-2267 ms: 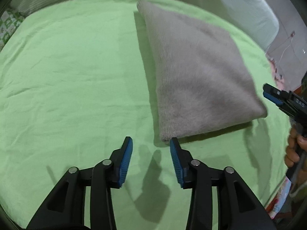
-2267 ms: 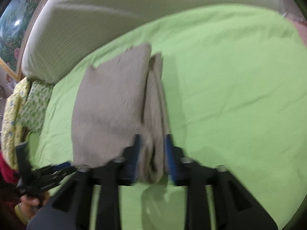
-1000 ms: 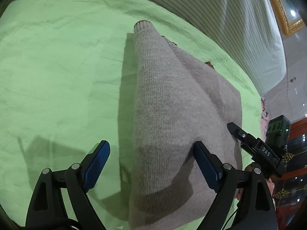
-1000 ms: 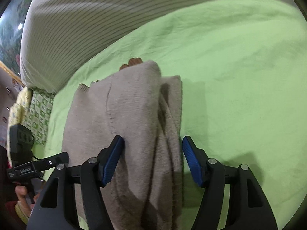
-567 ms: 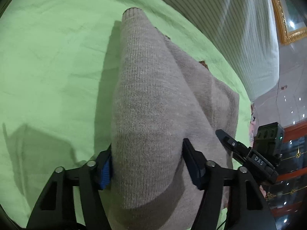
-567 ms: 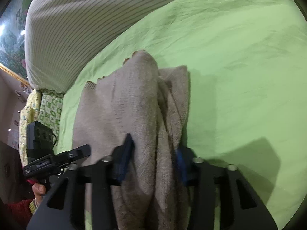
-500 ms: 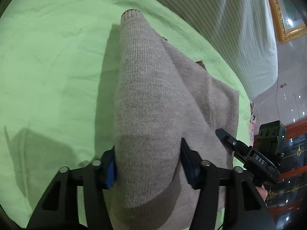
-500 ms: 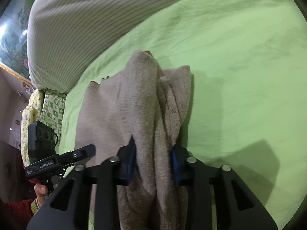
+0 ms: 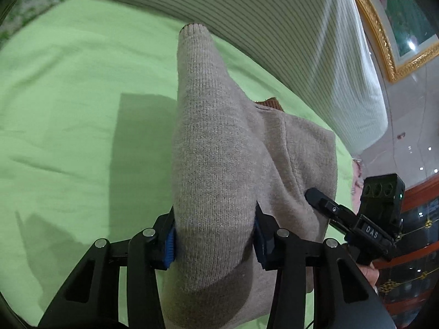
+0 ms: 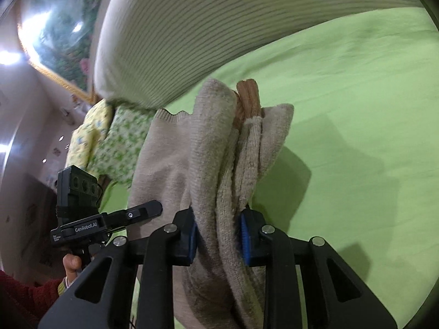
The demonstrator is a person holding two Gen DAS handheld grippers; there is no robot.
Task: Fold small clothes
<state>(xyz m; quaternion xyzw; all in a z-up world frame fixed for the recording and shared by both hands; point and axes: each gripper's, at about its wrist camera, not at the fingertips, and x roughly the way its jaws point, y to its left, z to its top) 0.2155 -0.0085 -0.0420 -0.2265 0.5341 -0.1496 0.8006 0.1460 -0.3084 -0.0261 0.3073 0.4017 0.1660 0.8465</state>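
A folded beige knitted sweater (image 9: 216,142) is held up off the green bed sheet (image 9: 68,104), its far end hanging over the sheet. My left gripper (image 9: 214,235) has its blue pads pressed on the sweater's thick left fold, and the jaws are still closing. In the right wrist view the sweater (image 10: 208,148) shows several layers and an orange-brown cuff (image 10: 247,93). My right gripper (image 10: 218,235) pinches the right-hand layers, its jaws also still closing. A finger (image 10: 142,209) of the left gripper shows at the left there.
A large striped cushion (image 9: 274,27) runs along the far side of the bed. Floral pillows (image 10: 109,142) lie at the left end. A gold-framed picture (image 9: 397,33) hangs on the wall. A hand (image 10: 71,263) in a red sleeve holds the left gripper.
Both grippers went from open around the sweater's near edge to shut on it. They have risen with it, so its near end now hangs clear of the sheet.
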